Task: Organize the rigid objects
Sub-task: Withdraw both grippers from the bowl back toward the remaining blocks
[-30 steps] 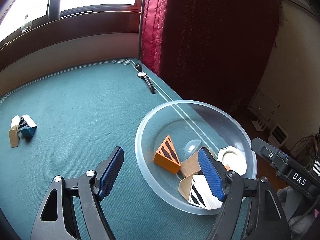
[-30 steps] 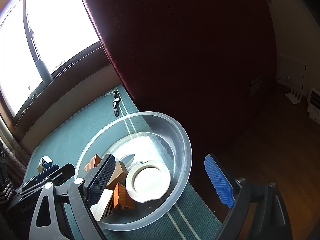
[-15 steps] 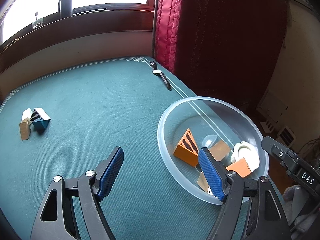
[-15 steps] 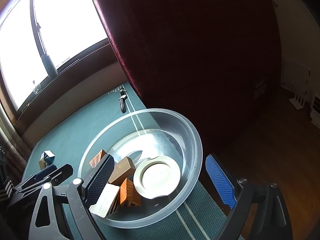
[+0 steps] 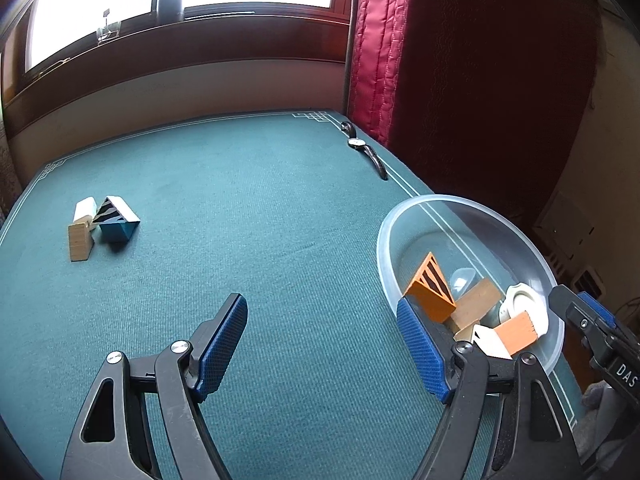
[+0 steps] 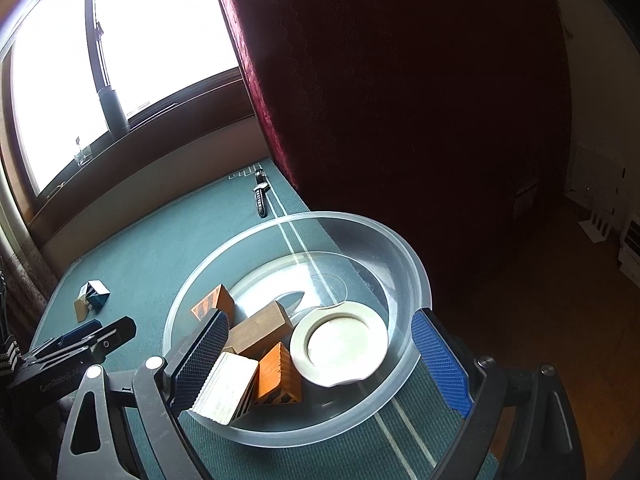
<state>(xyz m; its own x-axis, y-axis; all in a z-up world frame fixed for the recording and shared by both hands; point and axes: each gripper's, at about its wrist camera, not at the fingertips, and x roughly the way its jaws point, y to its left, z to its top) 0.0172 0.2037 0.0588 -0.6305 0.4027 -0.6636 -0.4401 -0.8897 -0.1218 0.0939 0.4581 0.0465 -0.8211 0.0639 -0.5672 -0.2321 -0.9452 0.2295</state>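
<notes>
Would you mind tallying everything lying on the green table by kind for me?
Clear bowl: 1
Blocks inside bowl: 4
Blocks outside bowl: 3
White dish: 1
Wristwatch: 1
Total: 10

Both the left gripper (image 5: 322,354) and the right gripper (image 6: 320,360) have black, triangular cut-out finger frames with silver screw heads at the joints, blue cross-hatched pads, and white lettering on the body, "DAS" and "GenRobot.AI".
</notes>
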